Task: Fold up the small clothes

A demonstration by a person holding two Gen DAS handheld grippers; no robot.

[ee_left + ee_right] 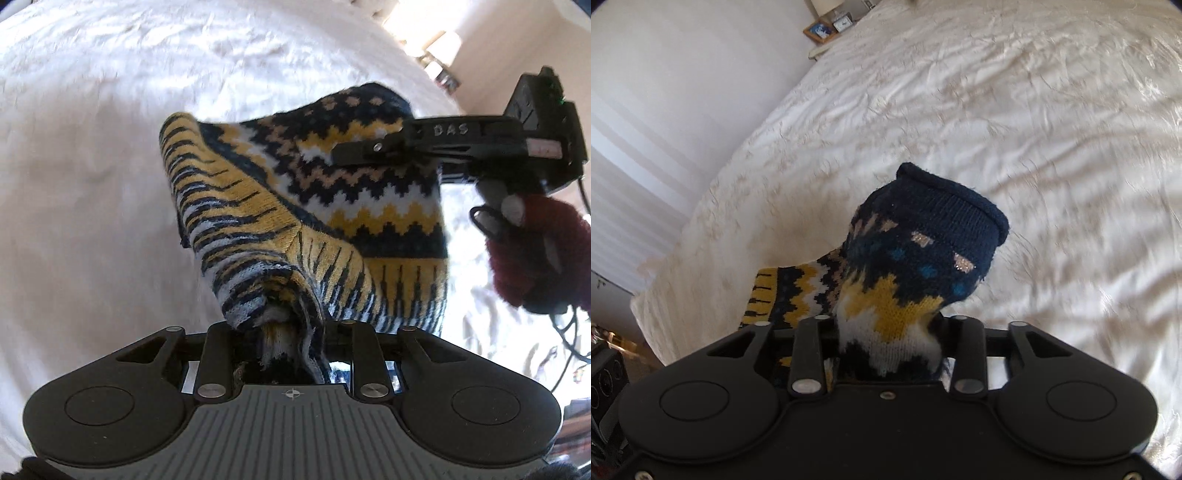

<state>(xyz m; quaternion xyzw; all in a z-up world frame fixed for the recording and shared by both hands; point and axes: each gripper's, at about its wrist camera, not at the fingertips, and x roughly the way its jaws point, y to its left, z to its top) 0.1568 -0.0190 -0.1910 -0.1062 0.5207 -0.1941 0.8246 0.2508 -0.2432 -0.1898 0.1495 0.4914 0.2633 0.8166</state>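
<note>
**Knit garment held up between both claws**

Bunched yellow-and-navy fabric sits clamped in the left claw [284, 332], gripping one end of the small patterned knit [332, 192]. Its other end, near the navy cuff [955, 218], is pinched in the right claw [886, 332]. The knit hangs above the white bed [1034, 110], clear of it. To fold well, I judge both ends should stay level and taut, then lower together so the edges meet squarely.

A home bedroom: a bed under a white bedspread [997, 110], a bedside clock [843, 23] and framed picture [819, 30].
</note>
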